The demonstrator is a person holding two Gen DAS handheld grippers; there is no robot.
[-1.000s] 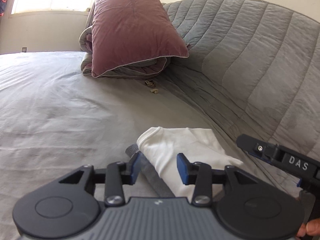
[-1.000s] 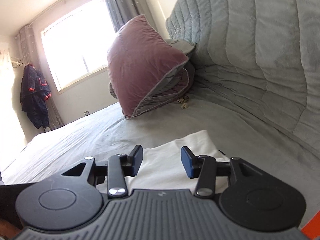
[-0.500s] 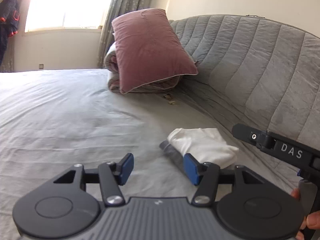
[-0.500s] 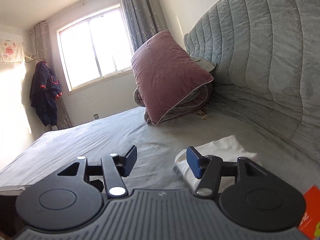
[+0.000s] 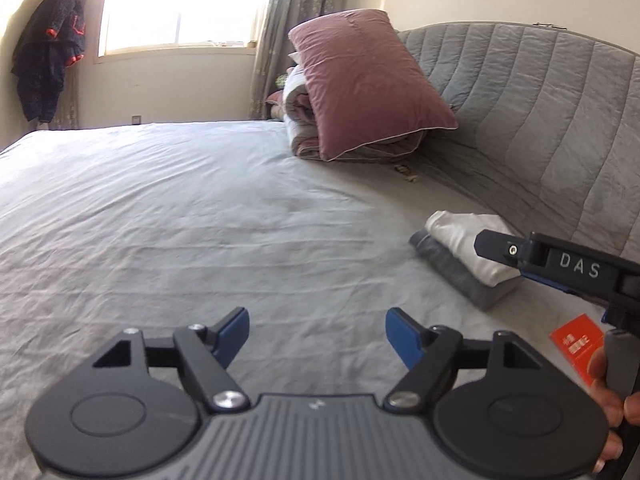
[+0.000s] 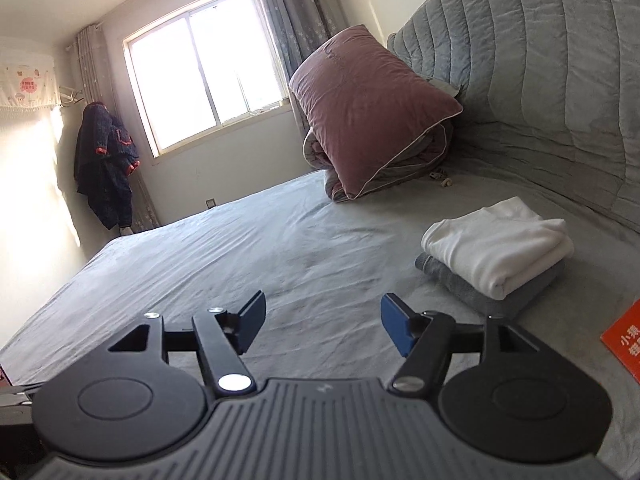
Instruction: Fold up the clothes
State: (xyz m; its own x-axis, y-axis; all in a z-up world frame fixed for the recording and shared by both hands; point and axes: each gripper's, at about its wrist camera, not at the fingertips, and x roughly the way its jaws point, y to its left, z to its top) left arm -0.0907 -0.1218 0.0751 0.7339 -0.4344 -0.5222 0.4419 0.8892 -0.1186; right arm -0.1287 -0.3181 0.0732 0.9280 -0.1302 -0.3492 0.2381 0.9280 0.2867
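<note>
**A:** What is the left wrist view showing you?

**B:** I am looking along the left gripper (image 5: pixel 316 332). Its fingers have just been opening and are now standing wide, with only the bed sheet (image 5: pixel 180 220) between them. The folded white garment (image 5: pixel 468 240) is lying on a folded grey garment (image 5: pixel 460 276), well ahead and to the right of my fingers, near the quilted headboard (image 5: pixel 540 112). The right gripper (image 5: pixel 560 264) is reaching in from the right and is partly covering this stack.

**A:** And the right wrist view?

**B:** Here the right gripper (image 6: pixel 322 322) is also standing wide, its fingers just opened and holding nothing. The stack is lying ahead and to the right of them, apart from the fingers. Its long axis is running diagonally, from near-left toward the headboard. An orange card (image 6: pixel 624 340) is lying just beside it, at the right edge.

**A:** Which hand is nearer?

**B:** I am judging the right one, since the stack is looking larger in its view. No unfolded clothes are showing in either view, so I am thinking this stack is finished.
</note>
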